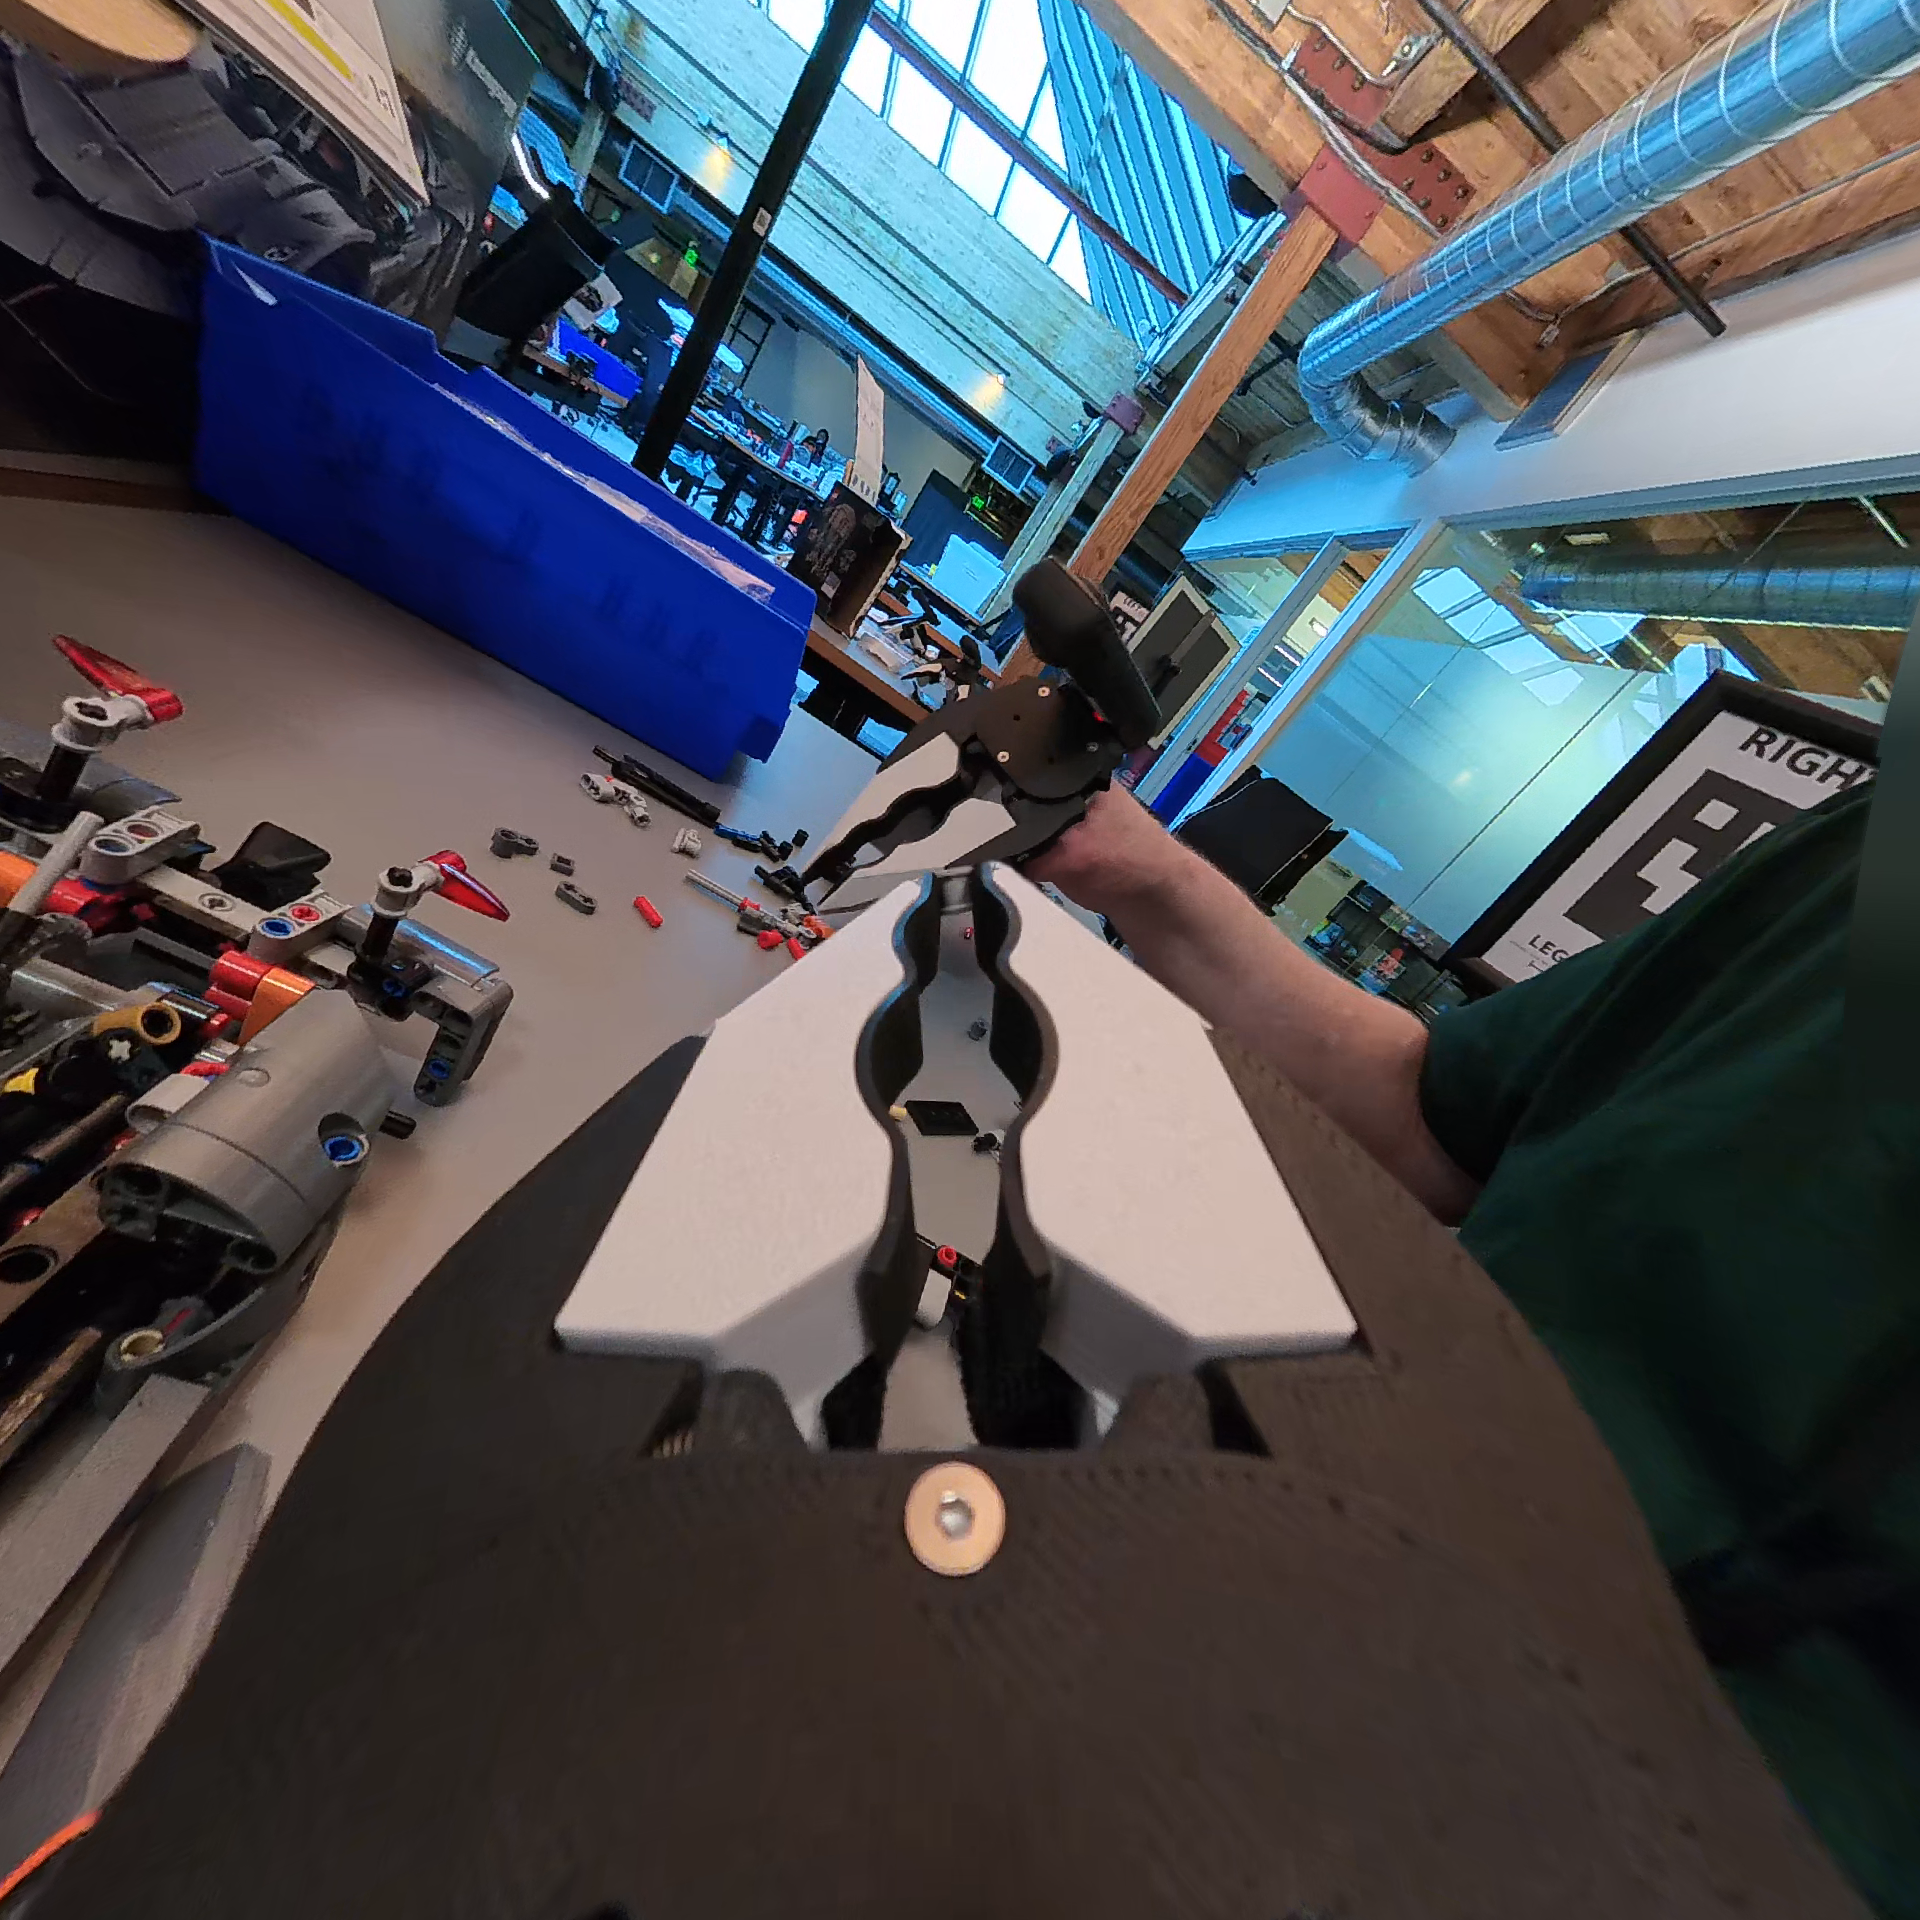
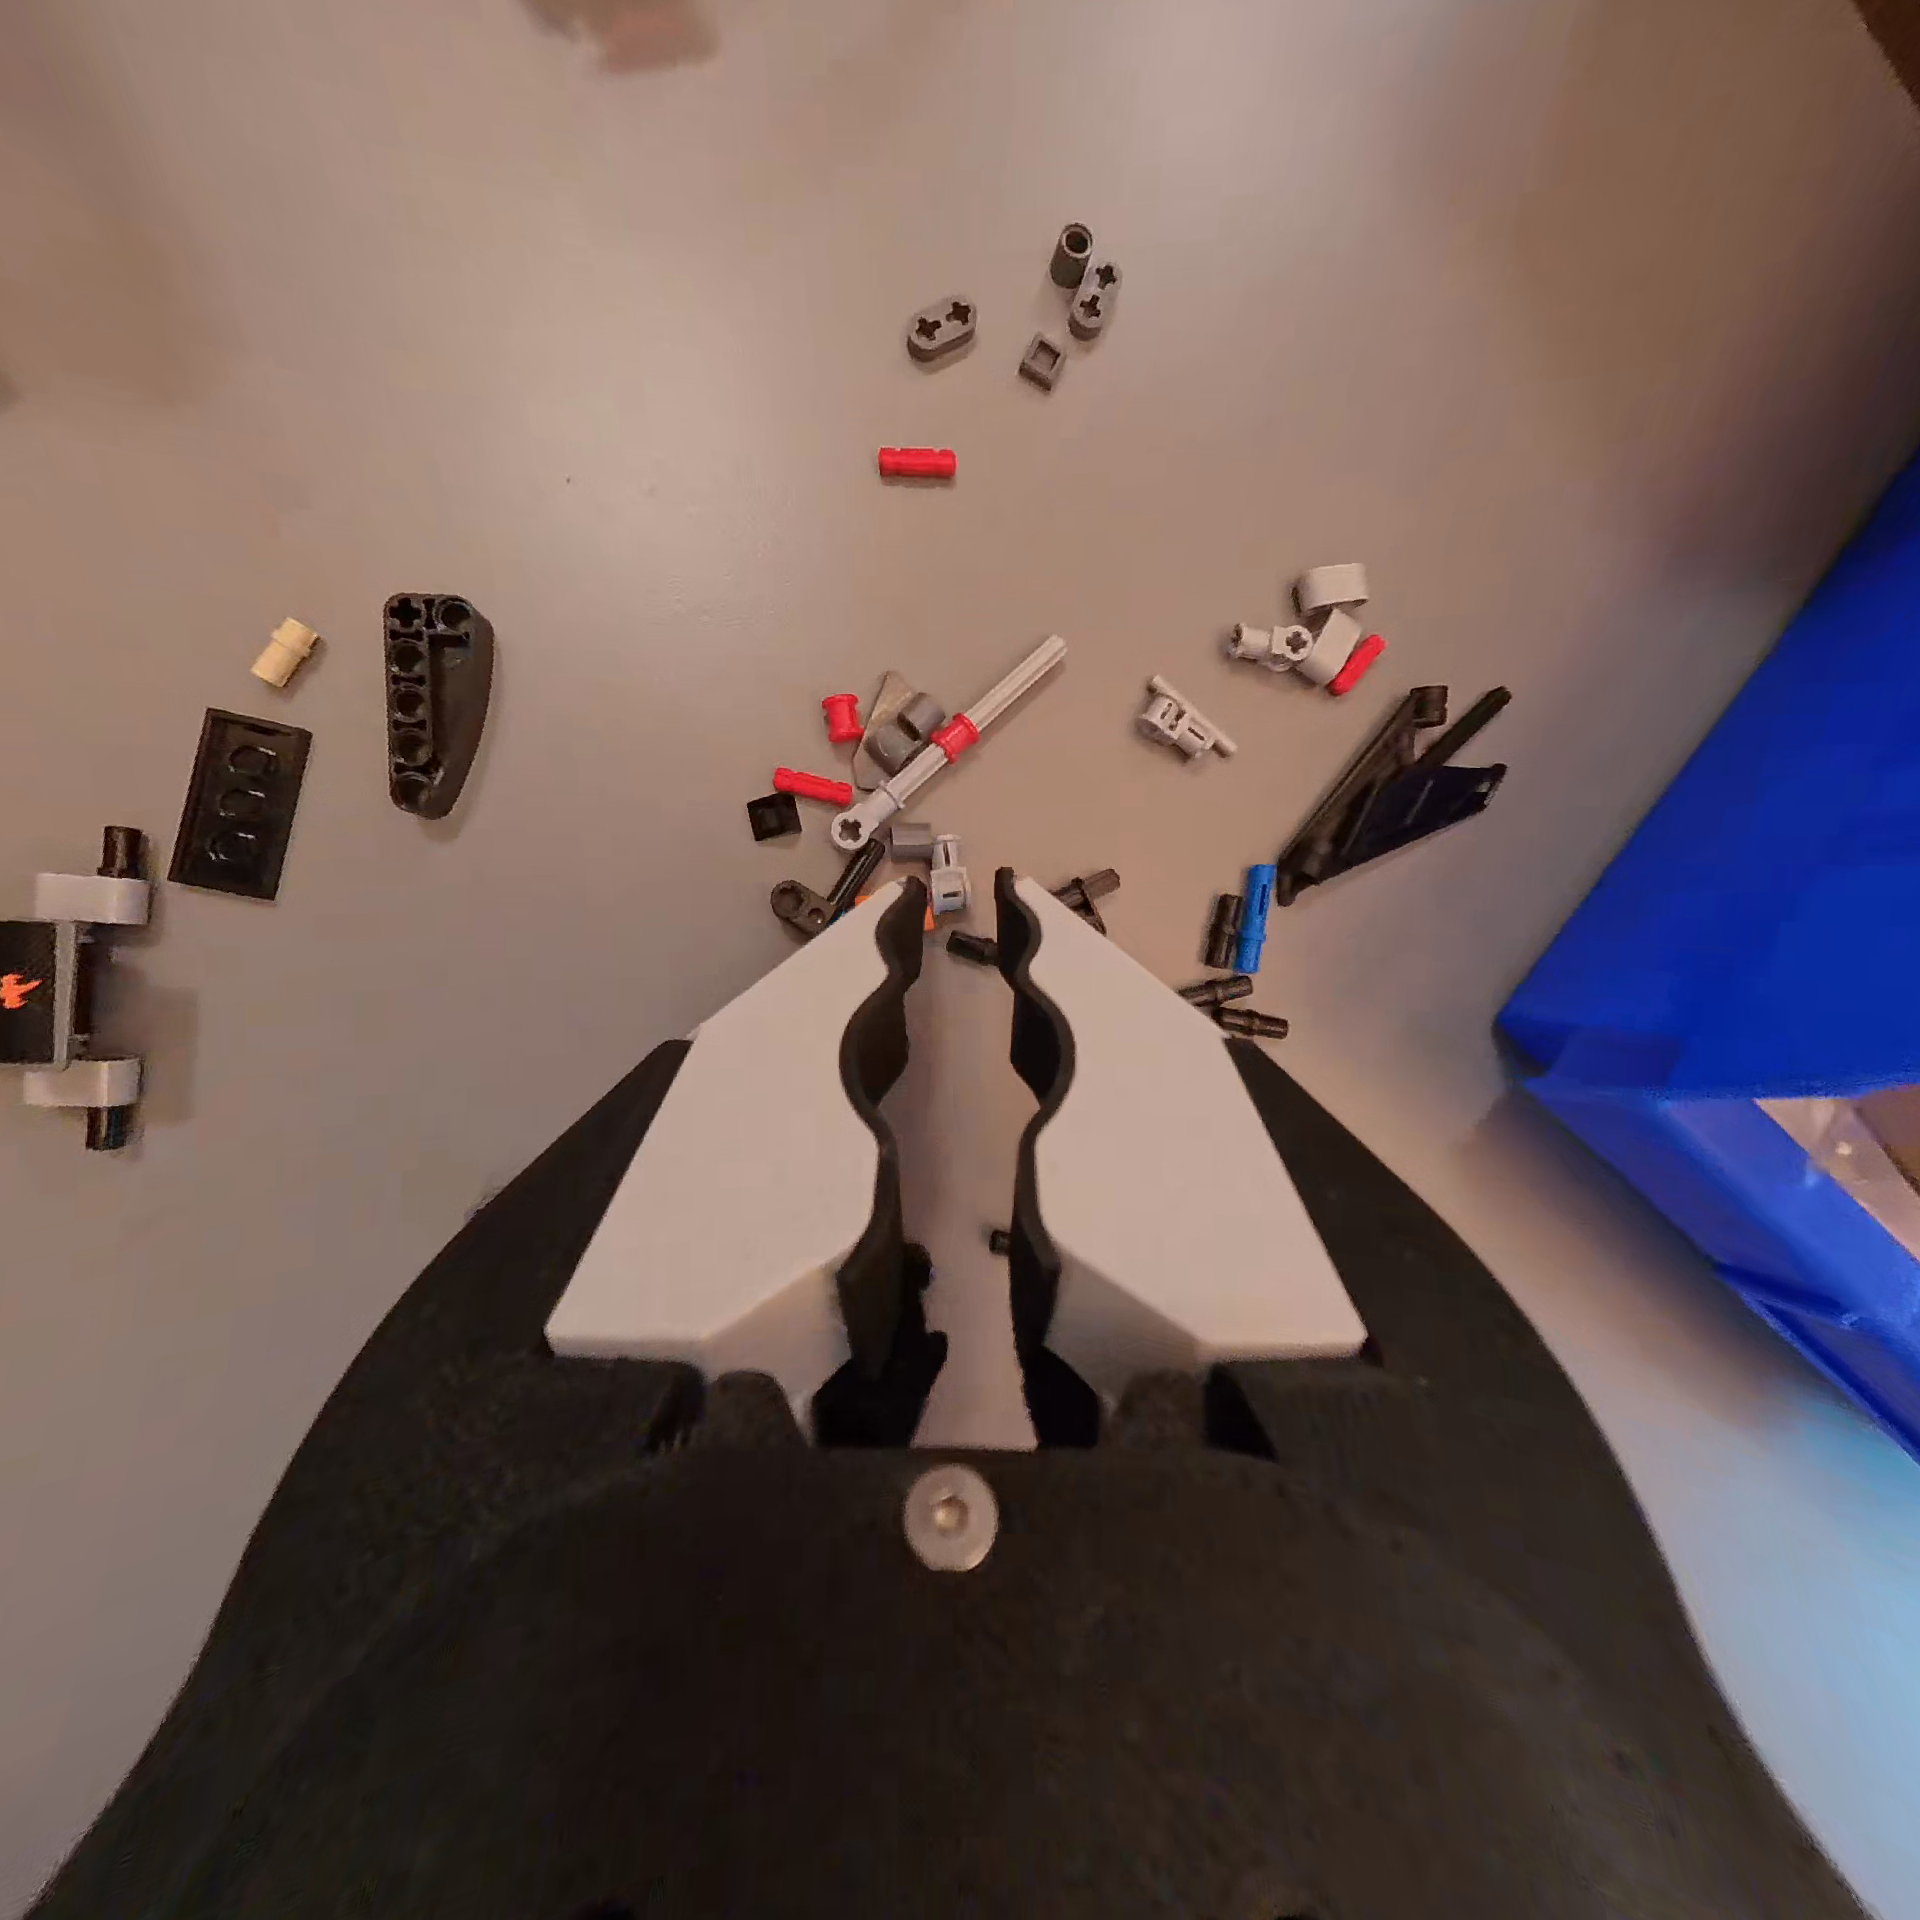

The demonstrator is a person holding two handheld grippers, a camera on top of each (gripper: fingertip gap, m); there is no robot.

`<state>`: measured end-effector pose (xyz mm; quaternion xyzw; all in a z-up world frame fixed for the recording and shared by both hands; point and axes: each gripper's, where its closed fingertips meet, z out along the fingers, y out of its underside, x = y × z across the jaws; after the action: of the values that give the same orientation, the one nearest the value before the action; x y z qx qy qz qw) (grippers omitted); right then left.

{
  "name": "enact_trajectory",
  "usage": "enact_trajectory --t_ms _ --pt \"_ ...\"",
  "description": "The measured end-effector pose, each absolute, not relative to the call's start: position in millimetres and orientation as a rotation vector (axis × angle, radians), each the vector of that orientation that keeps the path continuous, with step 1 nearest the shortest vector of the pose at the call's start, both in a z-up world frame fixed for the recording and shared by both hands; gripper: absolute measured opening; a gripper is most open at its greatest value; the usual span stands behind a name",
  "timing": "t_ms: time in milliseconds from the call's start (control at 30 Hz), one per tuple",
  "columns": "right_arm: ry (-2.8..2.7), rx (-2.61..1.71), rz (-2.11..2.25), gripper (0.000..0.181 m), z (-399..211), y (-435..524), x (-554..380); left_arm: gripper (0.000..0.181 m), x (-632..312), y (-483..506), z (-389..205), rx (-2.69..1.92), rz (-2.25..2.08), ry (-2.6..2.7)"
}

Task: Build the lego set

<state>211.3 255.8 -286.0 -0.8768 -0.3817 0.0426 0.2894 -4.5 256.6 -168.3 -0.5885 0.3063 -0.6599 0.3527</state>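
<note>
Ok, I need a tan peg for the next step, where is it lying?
In the right wrist view the tan peg lies on the table's left side, just left of the curved black beam and above the flat black plate.

Bkgd: blue bin [image 1: 499, 520] on grey counter [image 1: 312, 717], far edge; silver duct [image 1: 1558, 239] under wood beams; black pole [image 1: 748, 229]; framed marker sign [image 1: 1662, 831] at right.

Loose parts [image 2: 914, 769] on table [image 2: 520, 364] — bin [image 2: 1766, 935] right
</note>
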Motion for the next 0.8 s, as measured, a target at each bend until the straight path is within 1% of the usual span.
enact_trajectory --t_ms 267,467,533,600,800 --pt "-0.971 -2.352 0.214 0.012 -291.0 256.9 209.1 0.004 -3.2 255.3 -169.0 -1.522 -1.714 0.798" --pt "-1.027 -2.366 0.315 0.007 -292.1 244.5 198.4 0.004 -2.8 255.8 -170.0 -1.525 -1.711 0.802" --pt "-1.020 -2.360 0.291 0.013 -287.6 247.4 199.6 0.004 -2.7 255.9 -170.4 -1.526 -1.712 0.802" --pt "-1.007 -2.335 0.269 0.015 -282.2 254.7 199.8 0.004 -1.9 255.7 -171.2 -1.528 -1.709 0.806" --pt "-0.943 -2.314 0.169 0.016 -275.2 275.7 209.5 0.004 -1.9 256.2 -171.5 -1.529 -1.701 0.809"
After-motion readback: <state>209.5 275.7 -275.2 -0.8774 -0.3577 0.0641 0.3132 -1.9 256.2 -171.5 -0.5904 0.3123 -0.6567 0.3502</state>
